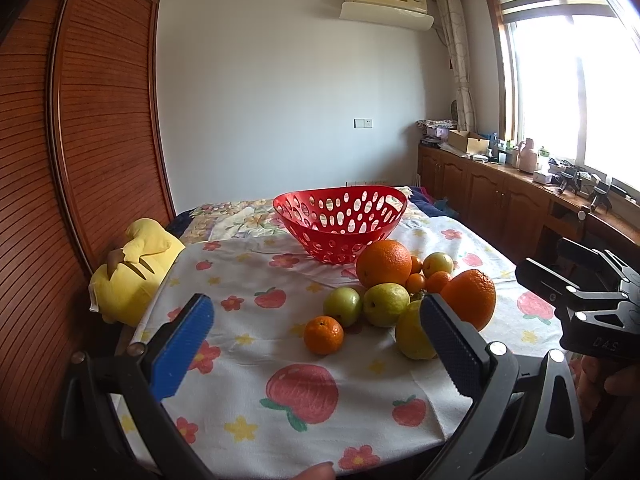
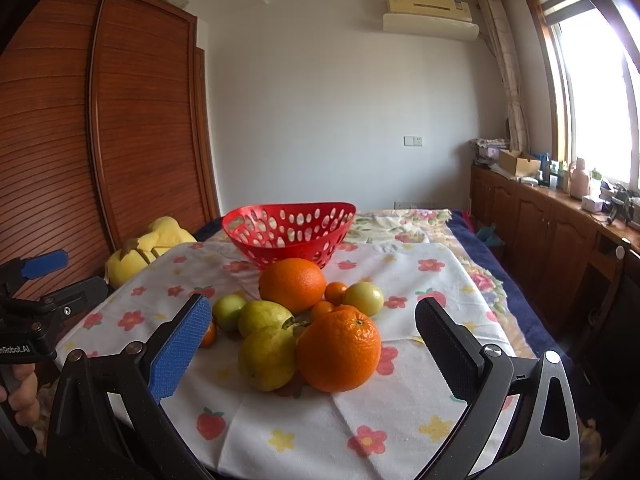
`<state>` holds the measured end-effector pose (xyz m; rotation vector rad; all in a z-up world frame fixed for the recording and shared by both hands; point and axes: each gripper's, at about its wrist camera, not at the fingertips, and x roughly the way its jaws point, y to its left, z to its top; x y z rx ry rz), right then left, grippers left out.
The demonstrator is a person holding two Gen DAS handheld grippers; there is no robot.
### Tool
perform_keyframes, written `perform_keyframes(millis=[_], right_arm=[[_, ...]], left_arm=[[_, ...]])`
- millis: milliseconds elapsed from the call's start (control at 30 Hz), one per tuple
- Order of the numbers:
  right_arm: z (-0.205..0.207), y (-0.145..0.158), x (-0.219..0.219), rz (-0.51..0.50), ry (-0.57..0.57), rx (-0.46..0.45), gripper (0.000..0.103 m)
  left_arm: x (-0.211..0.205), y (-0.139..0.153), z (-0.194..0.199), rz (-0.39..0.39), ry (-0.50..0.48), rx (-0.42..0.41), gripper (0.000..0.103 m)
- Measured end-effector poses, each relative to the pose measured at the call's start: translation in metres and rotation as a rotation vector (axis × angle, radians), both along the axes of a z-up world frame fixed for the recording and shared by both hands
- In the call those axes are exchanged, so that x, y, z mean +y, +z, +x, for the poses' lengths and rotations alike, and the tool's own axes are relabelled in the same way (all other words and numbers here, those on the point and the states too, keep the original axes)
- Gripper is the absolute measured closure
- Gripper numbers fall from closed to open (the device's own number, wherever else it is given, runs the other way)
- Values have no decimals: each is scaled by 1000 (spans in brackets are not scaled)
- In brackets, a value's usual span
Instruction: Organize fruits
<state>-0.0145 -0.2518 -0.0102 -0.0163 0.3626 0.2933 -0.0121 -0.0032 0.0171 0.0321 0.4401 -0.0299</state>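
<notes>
Left gripper [image 1: 316, 344] and right gripper [image 2: 312, 344], both with jaws apart and empty, hover over the near edge of the fruit-print cloth [image 2: 420, 280]. Mixed oranges, pears and small green fruits [image 2: 296, 320] cluster mid-cloth; the perforated red plastic basket [image 2: 288, 232] stands empty just behind them.

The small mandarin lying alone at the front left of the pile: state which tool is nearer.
Left. The left tool frames the mandarin; the right tool faces the big orange instead.
</notes>
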Motion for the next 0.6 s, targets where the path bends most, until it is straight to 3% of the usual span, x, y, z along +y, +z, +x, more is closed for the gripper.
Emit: perform_keyframes(millis=[600], right_arm=[[-1, 1, 2, -1, 0, -2, 0]], left_arm=[[-1, 1, -2, 0, 0, -3, 0]])
